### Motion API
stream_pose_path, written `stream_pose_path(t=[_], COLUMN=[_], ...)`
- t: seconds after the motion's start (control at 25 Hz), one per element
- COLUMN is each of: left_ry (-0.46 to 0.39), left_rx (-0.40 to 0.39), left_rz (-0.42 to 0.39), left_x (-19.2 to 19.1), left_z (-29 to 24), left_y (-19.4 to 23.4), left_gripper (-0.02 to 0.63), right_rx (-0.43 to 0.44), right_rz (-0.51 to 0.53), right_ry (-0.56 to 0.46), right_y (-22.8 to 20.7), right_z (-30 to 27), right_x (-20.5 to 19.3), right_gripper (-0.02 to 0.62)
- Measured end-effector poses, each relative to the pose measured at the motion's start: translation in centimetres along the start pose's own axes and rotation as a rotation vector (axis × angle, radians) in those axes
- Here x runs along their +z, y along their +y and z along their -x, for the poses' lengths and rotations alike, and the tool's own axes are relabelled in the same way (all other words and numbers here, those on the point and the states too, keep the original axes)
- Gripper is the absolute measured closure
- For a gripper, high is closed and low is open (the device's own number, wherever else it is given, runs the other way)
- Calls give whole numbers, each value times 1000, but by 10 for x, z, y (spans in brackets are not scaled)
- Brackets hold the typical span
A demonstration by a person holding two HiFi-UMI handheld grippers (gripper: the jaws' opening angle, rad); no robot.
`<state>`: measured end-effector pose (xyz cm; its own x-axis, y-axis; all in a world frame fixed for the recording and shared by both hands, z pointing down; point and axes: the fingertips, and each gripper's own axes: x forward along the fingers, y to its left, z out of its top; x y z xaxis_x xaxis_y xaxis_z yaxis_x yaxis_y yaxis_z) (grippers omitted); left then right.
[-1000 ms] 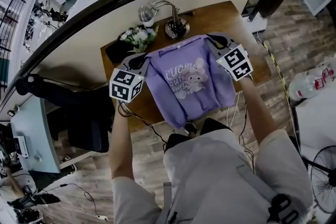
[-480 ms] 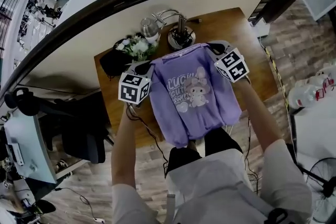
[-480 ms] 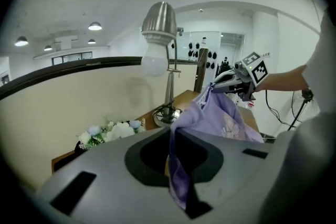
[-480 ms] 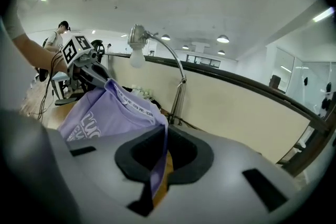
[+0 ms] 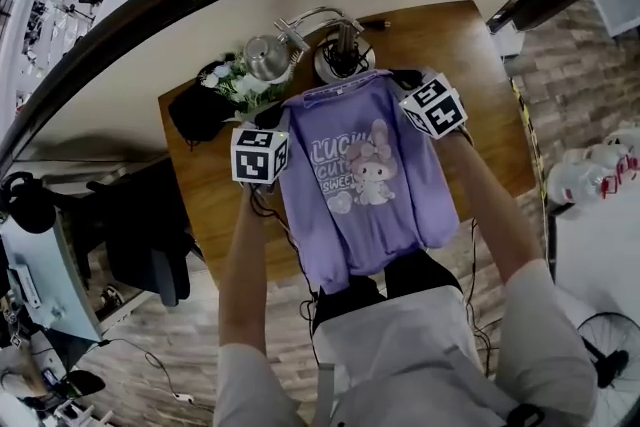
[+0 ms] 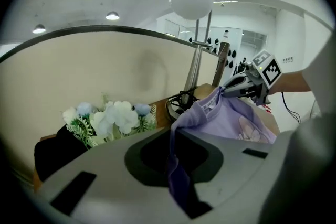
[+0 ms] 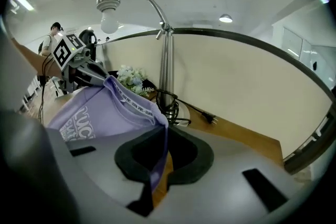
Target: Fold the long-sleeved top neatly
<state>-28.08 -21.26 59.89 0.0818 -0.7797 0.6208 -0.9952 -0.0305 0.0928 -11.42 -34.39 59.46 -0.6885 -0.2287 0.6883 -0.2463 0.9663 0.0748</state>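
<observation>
Both grippers pinch the purple top (image 5: 365,180) at its shoulders. The left gripper (image 6: 176,165) has its jaws closed tight on a fold of cloth at the left shoulder, and the right gripper (image 7: 155,165) does the same on the right. The top hangs between them over the wooden table (image 5: 215,205), print upward, its hem trailing past the near edge.

I'd say this is the spreading-out stage, with no fold made yet. Next the top wants laying flat on the bare wood, collar short of the lamp (image 5: 340,55) and its coiled cable at the far side. Flowers (image 5: 225,80) and a dark pouch (image 5: 195,110) crowd the far left corner. I can't see the sleeves.
</observation>
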Motion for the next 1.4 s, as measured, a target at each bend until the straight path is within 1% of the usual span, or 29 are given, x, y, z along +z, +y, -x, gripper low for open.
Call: stream_pose_path(t=[0.08, 0.24, 0.36, 0.48, 0.6, 0.68, 0.8, 0.88, 1.0, 1.28, 1.4], left_ry=[-3, -19, 35, 75, 77, 81, 85, 87, 86, 47, 21], left_rx=[19, 51, 84, 90, 74, 69, 70, 62, 33, 26, 27], left_rz=[30, 116, 107, 110, 156, 181, 191, 196, 190, 173, 149], left_x=[-1, 1, -5, -15, -18, -21, -24, -25, -25, -18, -17], left_z=[-11, -25, -41, -50, -56, -57, -53, -49, -42, -7, 13], left_y=[4, 9, 13, 13, 11, 10, 13, 15, 15, 8, -6], left_gripper=[571, 571, 571, 571, 571, 569, 556, 515, 455, 445, 446], right_rx=[-1, -5, 17, 26, 22, 28, 35, 42, 50, 15, 6], right_rz=[-11, -34, -53, -61, -59, -79, -101, -99, -111, -187, -199], right_ry=[0, 0, 43, 72, 76, 76, 74, 72, 60, -22, -35], right_y=[-6, -18, -21, -20, -22, -23, -25, -25, -22, -22, -13], right_z=[-9, -24, -39, -49, -53, -52, -49, -44, -36, 2, 26], right_x=[-4, -10, -18, -25, -28, -30, -31, -29, -28, -20, -28], right_gripper=[572, 572, 572, 569, 565, 556, 506, 494, 492, 494, 494])
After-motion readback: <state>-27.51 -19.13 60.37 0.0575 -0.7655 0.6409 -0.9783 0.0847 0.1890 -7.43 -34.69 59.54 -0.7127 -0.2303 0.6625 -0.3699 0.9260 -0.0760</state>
